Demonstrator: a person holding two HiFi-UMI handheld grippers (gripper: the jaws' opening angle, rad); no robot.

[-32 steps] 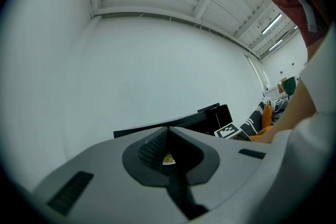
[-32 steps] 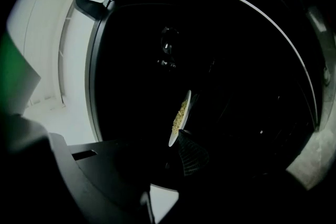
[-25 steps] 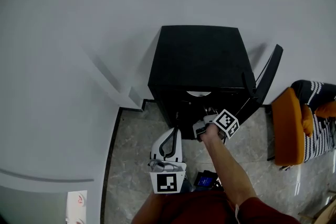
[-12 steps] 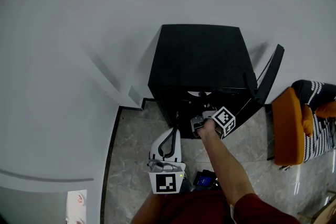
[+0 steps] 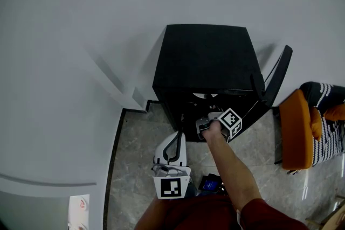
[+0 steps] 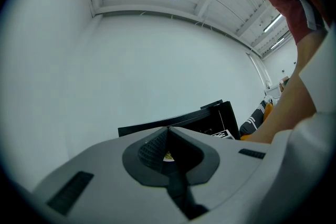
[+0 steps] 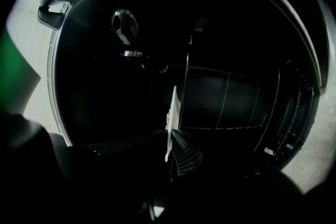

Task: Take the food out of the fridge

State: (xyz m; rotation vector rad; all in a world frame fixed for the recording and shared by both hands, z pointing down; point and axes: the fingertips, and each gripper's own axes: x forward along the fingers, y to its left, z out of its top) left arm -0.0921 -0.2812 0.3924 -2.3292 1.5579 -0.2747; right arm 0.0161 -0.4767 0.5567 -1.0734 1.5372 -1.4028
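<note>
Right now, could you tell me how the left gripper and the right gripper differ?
The left gripper is shut on nothing; the right gripper is shut on a thin white plate. The left gripper sits outside the fridge; the right gripper reaches into its open front. Both are shut.

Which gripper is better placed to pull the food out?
Right. The right gripper is inside the open fridge, shut on the edge of a white plate; the left gripper is shut, outside it.
</note>
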